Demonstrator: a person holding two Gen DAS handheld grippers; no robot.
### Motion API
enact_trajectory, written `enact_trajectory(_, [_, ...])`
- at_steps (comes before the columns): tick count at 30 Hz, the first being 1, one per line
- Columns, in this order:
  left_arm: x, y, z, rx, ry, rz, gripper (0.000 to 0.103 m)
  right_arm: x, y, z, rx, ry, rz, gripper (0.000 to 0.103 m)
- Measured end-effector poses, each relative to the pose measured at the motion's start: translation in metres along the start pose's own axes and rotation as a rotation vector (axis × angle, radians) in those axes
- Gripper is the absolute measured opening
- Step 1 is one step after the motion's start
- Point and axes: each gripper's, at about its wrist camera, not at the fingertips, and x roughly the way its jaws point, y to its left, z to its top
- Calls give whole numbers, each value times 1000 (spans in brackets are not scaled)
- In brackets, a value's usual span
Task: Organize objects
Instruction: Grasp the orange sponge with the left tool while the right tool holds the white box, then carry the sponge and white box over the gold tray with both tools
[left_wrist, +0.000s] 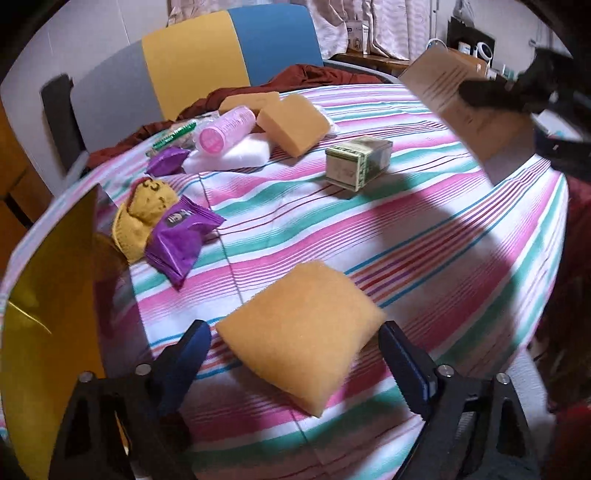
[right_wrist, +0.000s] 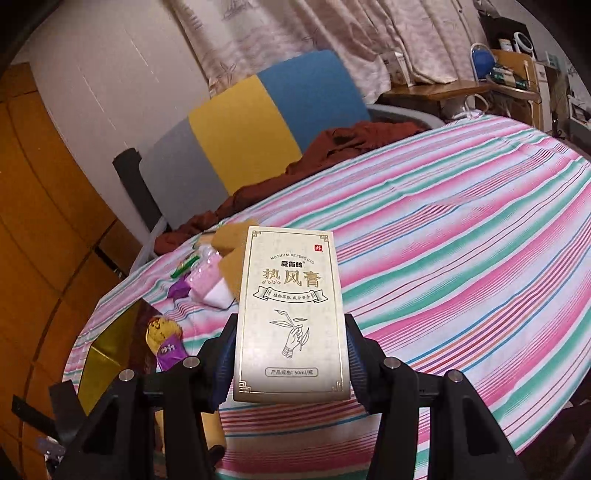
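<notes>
The left gripper (left_wrist: 295, 354) is hovering low over the striped cloth with its jaws standing wide apart, the blue-padded fingers (left_wrist: 188, 354) sitting on either side of a sponge and not touching it. The right gripper (right_wrist: 291, 354) is raised higher, its jaws pressing in on both long edges of a cream box (held upright). In the left wrist view the right gripper is showing as a dark blur at the upper right.

Lying matt and porous on the striped cloth bedspread (left_wrist: 424, 236): near foam sponge (left_wrist: 301, 334). Gleaming with gold foil print between rubbery blue pads: smooth card box (right_wrist: 291, 314). Crinkling glossily at far left: purple plastic wrapper (left_wrist: 177, 240). Reflecting like mirror-smooth gold film at near left: sheet (left_wrist: 48, 314).
</notes>
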Motion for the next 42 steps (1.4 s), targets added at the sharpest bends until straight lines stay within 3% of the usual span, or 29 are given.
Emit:
enact_trajectory(2, [-2,3,-1,-7,-19,23,75,-2,1,-1,5,-4,2,53])
enact_trajectory(5, [-5,13,1,-41,-35,6,69,0,4,-3,4,2,1,53])
enact_trajectory(14, [-49,37,7,-194,-150,-71,67,-5,24,-12,-49,2,12,53])
enact_trajectory(19, [-78,56,0,-274,-215,-73,67,-8,42,-19,-79,7,37,53])
enact_trajectory(24, [-97,90,-18,-364,-241,-15,67,-3,71,-29,-139,27,91,53])
enact_trajectory(30, [-116,146,-50,-481,-244,109,67,3,123,-45,-225,79,178,53])
enact_trajectory(38, [-113,209,-89,-594,-181,227,67,13,201,-72,-360,153,305,53])
enact_trajectory(42, [-103,233,-104,-631,-122,264,67,32,236,-91,-419,233,338,53])
